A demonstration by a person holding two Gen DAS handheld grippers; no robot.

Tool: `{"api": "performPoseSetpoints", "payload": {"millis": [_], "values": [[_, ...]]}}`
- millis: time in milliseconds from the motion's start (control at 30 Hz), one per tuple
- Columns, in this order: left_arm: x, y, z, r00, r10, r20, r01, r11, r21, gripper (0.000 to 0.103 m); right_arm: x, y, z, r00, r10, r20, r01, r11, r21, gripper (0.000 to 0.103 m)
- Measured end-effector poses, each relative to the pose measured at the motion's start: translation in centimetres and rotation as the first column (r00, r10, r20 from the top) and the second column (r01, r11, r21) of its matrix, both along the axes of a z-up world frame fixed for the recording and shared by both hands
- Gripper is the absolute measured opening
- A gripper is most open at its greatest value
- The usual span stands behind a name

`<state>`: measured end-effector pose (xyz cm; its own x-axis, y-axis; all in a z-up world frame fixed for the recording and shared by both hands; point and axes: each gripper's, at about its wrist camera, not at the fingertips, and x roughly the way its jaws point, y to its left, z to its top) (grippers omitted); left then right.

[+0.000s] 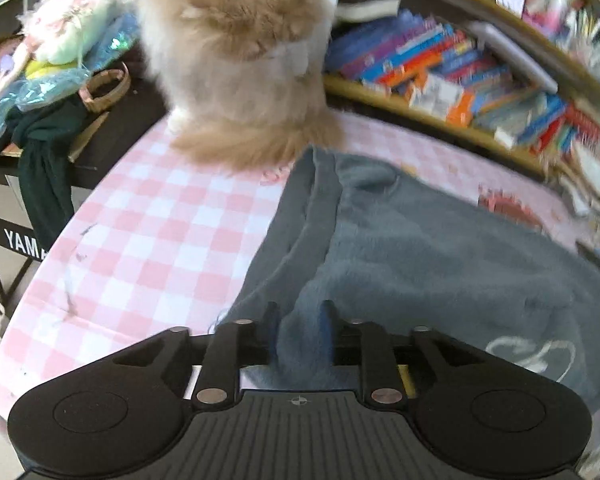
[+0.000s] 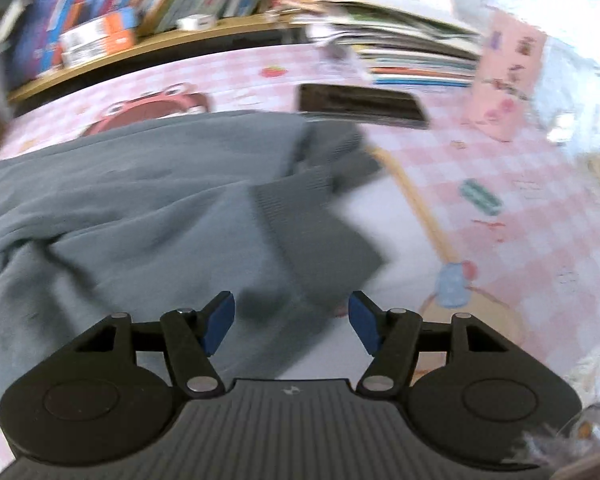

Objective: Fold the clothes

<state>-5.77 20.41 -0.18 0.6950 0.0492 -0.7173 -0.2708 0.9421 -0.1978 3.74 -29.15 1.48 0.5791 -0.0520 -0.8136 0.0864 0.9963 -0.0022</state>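
Observation:
A grey fleecy sweater (image 1: pixel 440 248) lies spread on the pink-checked tablecloth (image 1: pixel 152 240). My left gripper (image 1: pixel 300 312) sits at its near edge, and a raised fold of the grey fabric fills the narrow gap between the jaws. In the right wrist view the same sweater (image 2: pixel 120 200) covers the left half, with a ribbed cuff (image 2: pixel 312 232) folded across it. My right gripper (image 2: pixel 292 316) hovers just above the cloth near that cuff, open, its blue pads (image 2: pixel 220 320) wide apart and gripping nothing.
A fluffy cream cat (image 1: pixel 236 60) sits on the table just beyond the sweater. Bookshelves (image 1: pixel 460 80) run along the far side. A black phone (image 2: pixel 360 106), a stack of books (image 2: pixel 400 48) and a pink card (image 2: pixel 504 76) lie on the tablecloth (image 2: pixel 500 220). A dark green cloth (image 1: pixel 44 152) hangs at the left.

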Motion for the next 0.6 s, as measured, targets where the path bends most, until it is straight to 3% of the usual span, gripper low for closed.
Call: {"api": "performPoseSetpoints", "payload": {"millis": [200, 233, 267, 333, 467, 600], "values": [[0.5, 0.8, 0.8, 1.0, 0.016, 0.025, -0.016, 1.0, -0.004, 0.039, 2.7, -1.8, -1.7, 0.999, -0.015, -0.049, 0.014, 1.0, -0.004, 0.061], [0.7, 0.8, 0.8, 1.0, 0.017, 0.026, -0.017, 1.0, -0.007, 0.04, 2.9, -1.9, -1.7, 0.999, -0.004, -0.045, 0.005, 1.0, 0.021, 0.047], [0.9, 0.8, 0.7, 1.0, 0.013, 0.027, -0.013, 1.0, -0.009, 0.041, 2.9, -1.8, -1.5, 0.999, 0.017, -0.048, -0.014, 0.998, 0.062, 0.024], [1.6, 0.3, 0.5, 1.0, -0.005, 0.03, 0.005, 1.0, -0.01, 0.041, 2.8, -1.4, -0.9, 0.997, 0.046, -0.056, -0.041, 0.994, 0.098, 0.015], [2.8, -0.7, 0.7, 0.998, -0.045, 0.041, 0.045, 0.999, 0.003, 0.041, 0.4, -3.1, 4.6, 0.989, -0.024, 0.144, 0.014, 0.997, 0.073, 0.013], [3.3, -1.2, 1.1, 0.994, -0.094, 0.058, 0.094, 0.996, 0.006, 0.044, -2.7, -6.6, 5.8, 0.98, -0.143, 0.139, 0.148, 0.989, -0.022, 0.015]]}}
